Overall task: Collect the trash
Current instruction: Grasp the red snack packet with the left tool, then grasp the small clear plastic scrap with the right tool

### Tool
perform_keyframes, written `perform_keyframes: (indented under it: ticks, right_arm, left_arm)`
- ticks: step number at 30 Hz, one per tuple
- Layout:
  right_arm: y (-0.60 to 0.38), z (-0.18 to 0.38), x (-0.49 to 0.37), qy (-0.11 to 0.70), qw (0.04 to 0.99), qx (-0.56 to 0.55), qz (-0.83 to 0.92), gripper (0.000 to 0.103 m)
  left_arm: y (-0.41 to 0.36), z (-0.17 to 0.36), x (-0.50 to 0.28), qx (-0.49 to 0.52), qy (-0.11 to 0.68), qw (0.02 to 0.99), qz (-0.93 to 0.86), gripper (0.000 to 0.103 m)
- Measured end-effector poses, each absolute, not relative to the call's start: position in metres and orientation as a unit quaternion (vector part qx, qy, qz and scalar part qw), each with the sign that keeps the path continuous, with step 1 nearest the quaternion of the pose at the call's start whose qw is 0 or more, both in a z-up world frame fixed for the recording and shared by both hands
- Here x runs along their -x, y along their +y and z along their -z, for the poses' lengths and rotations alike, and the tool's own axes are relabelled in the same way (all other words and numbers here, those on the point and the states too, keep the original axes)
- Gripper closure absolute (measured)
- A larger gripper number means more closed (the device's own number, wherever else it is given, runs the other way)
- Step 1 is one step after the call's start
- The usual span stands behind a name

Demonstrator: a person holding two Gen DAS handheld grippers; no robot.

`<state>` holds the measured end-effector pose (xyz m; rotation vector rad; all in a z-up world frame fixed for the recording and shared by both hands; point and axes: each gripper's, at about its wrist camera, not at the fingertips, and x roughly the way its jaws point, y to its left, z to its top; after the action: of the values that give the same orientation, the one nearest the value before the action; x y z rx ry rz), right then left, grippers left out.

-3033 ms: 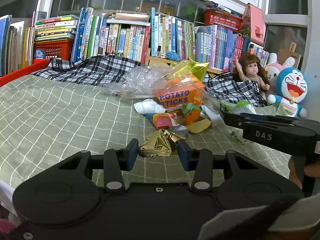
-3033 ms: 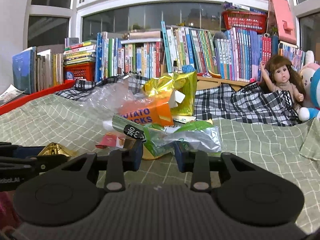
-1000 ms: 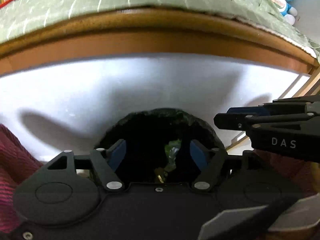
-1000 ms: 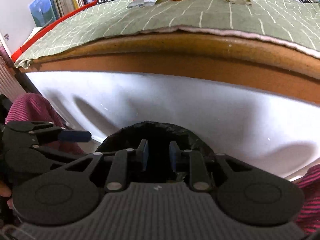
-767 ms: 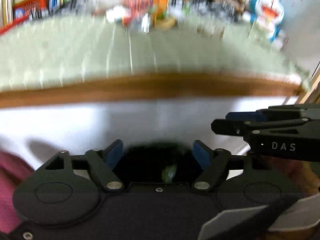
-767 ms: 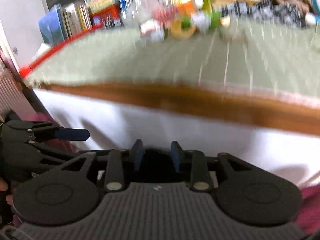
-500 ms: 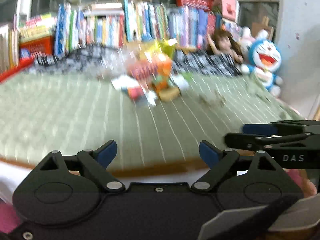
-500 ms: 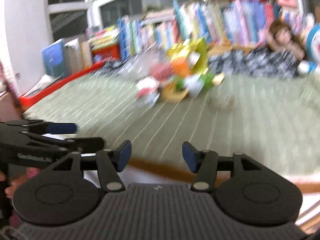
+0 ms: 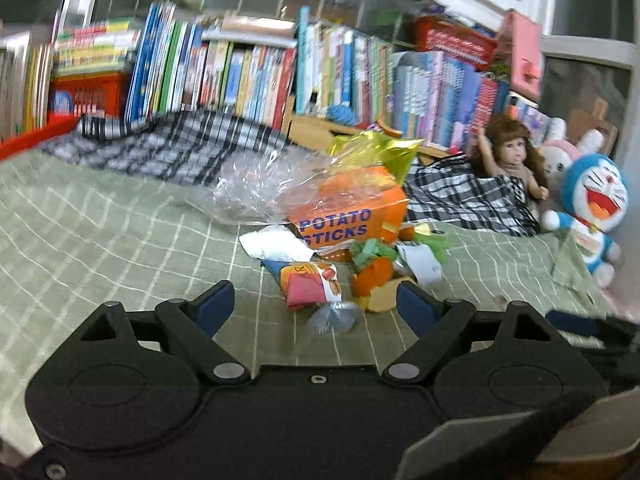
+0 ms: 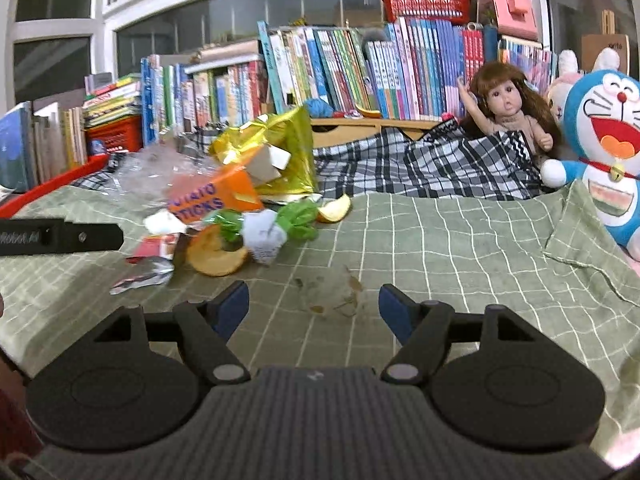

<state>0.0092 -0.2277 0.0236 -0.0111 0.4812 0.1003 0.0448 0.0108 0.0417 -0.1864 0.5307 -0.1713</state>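
Both hand-held grippers hang above the green checked bed cover [image 10: 440,240] with nothing between their fingers: the left hand-held gripper [image 9: 316,306] stands wide, its jaws just having eased in slightly, and the right hand-held gripper [image 10: 314,306] has just been spreading its jaws. The trash lies heaped mid-bed ahead of them: an orange potato sticks box [image 9: 344,216], a clear plastic bag [image 9: 256,184], a gold foil bag [image 10: 276,152], a pink snack wrapper [image 9: 306,280] and fruit peel [image 10: 216,256]. A doll [image 10: 508,108] sits behind by the books [image 10: 360,68].
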Motion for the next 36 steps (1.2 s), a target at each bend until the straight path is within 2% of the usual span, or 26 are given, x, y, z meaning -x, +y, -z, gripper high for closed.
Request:
perform_keyframes:
  ticks: [8,11,13,14,16,20,36]
  right_arm:
    - [-0.223,-0.011,-0.042,0.262,0.964,0.025,-0.051,0.021]
    - [-0.224,-0.005,-0.056,0.285,0.956,0.029,-0.054,0.021]
    - [-0.223,-0.001,-0.061,0.299,0.952,0.031,-0.058,0.025]
    - [-0.223,0.001,-0.062,0.303,0.95,0.032,-0.062,0.038]
    - [-0.22,0.0,-0.06,0.302,0.951,0.039,-0.06,0.056]
    - [-0.222,-0.006,-0.051,0.287,0.955,0.03,-0.067,0.062]
    - [-0.218,-0.034,-0.005,0.242,0.967,0.01,-0.083,0.064]
  left_arm:
    - [-0.005,-0.016,-0.105,0.1,0.311,0.943,0.066,0.026]
    - [-0.008,-0.007,-0.119,0.111,0.329,0.936,0.061,0.04]
    - [-0.008,-0.004,-0.124,0.119,0.341,0.931,0.06,0.066]
    - [-0.008,-0.004,-0.127,0.117,0.349,0.928,0.06,0.067]
    - [-0.007,-0.005,-0.125,0.112,0.345,0.929,0.066,0.068]
    - [-0.01,-0.017,-0.111,0.086,0.324,0.939,0.079,0.068]
    - [-0.005,-0.057,-0.035,0.075,0.276,0.951,0.116,0.068]
